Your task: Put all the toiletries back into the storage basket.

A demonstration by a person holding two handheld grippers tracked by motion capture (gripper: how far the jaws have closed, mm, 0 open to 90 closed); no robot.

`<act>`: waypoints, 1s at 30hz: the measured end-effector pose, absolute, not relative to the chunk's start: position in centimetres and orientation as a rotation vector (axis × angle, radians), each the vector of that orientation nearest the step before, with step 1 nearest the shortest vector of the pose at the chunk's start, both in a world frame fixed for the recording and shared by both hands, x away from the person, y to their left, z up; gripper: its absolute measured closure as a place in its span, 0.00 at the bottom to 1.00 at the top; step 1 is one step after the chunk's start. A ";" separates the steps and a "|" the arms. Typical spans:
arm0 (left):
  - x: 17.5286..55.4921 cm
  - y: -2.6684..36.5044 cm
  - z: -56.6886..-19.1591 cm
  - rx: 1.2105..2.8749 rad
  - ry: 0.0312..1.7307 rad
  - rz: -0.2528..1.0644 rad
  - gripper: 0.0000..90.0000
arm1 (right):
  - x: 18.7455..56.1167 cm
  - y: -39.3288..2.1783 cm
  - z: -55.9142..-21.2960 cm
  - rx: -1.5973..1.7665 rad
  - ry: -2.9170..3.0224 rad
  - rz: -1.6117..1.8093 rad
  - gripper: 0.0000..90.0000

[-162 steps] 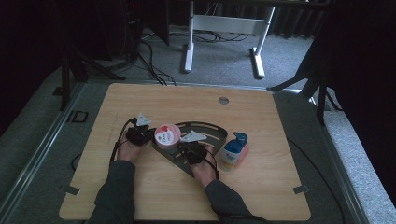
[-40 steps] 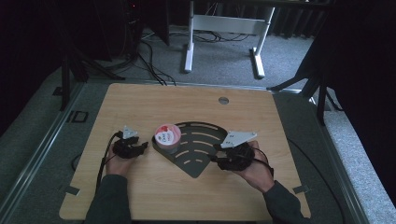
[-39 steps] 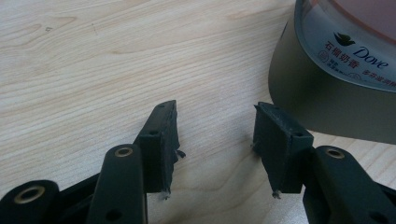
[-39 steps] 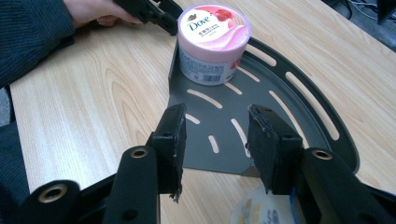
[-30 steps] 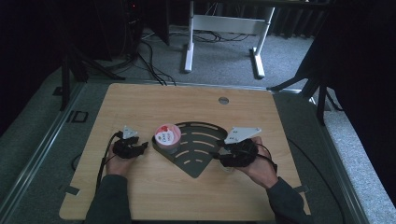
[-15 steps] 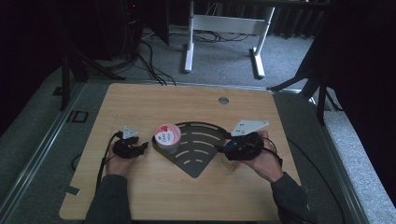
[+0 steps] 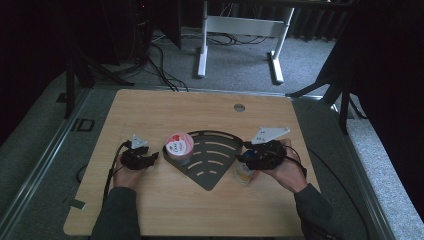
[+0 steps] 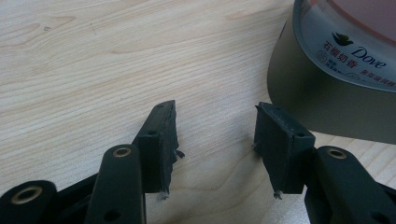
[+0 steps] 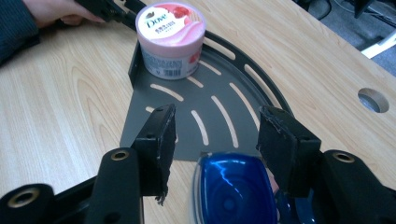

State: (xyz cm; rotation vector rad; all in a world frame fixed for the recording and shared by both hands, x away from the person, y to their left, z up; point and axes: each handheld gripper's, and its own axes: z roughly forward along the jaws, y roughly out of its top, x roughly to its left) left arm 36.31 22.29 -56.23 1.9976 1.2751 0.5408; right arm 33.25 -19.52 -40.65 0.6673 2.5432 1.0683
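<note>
Blue-capped bottle [image 9: 231, 196] upright, cap up, between right gripper's [image 9: 215, 135] parted jaws, left gripper [image 8: 215, 135] half-open, empty, beside Dove tub [image 8: 345, 60].

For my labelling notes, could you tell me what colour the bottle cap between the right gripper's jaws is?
The cap is glossy deep blue, clearest in the right gripper view.

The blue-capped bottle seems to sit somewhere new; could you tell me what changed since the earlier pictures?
The right gripper carried the blue-capped bottle from beyond the dark tray's right corner to its near-right edge; its jaws have just been opening around the cap. The pink Dove tub, tray and left gripper stayed put.
</note>
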 end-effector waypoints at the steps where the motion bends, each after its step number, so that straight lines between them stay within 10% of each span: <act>1: 36.3 22.3 -56.2 1.998 1.275 0.540 0.55 | 33.3 -19.6 -40.7 0.669 2.545 1.062 0.51; 30: 36.3 22.3 -56.2 1.998 1.273 0.542 0.55 | 34.1 -20.1 -42.2 0.693 2.644 0.945 0.56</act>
